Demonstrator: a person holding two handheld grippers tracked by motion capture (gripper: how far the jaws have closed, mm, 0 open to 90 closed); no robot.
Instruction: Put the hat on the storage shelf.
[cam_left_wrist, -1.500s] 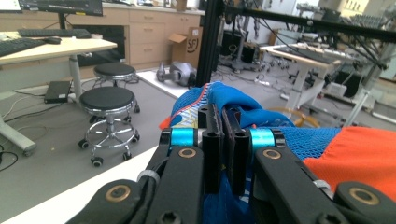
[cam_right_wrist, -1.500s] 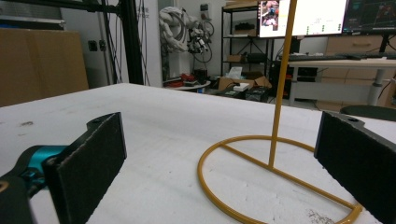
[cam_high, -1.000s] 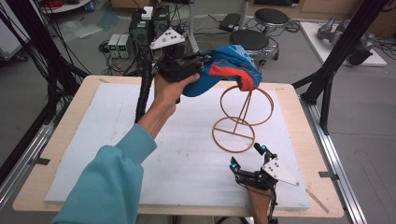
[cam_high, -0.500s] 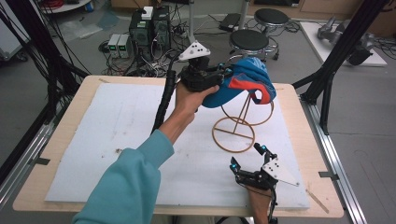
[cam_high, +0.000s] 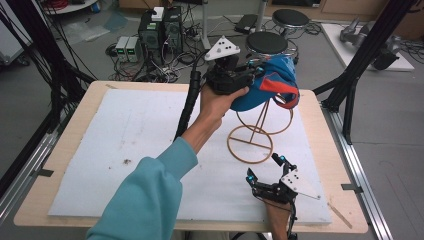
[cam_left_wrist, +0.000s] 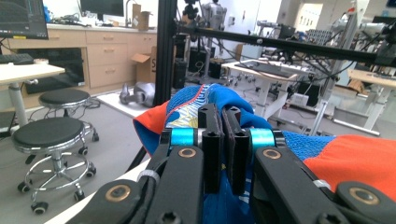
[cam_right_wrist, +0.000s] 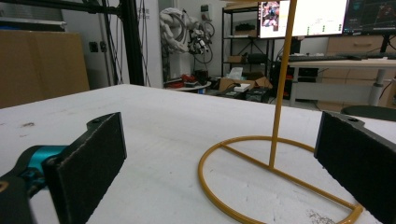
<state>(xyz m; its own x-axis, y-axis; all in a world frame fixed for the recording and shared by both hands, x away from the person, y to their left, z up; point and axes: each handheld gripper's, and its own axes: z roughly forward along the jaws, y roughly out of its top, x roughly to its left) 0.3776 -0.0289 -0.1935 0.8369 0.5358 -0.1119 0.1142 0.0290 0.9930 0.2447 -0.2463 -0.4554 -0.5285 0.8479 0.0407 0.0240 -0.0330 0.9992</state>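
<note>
Left gripper (cam_high: 248, 75) pinched blue-and-orange cap (cam_high: 270, 87), held over top ring of gold wire stand (cam_high: 260, 131). Right gripper (cam_high: 265, 175) spread wide, resting on table (cam_high: 90, 115), just short of stand's base ring.

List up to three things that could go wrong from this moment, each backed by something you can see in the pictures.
1. The left gripper pinches only a fold of the blue and orange cloth cap; it could slip free.
2. The thin yellow wire stand looks light and nothing holds it: the right gripper rests open in front of its base ring. A sideways tug might tip it.
3. The cap's orange strap might snag on the upper ring.
</note>
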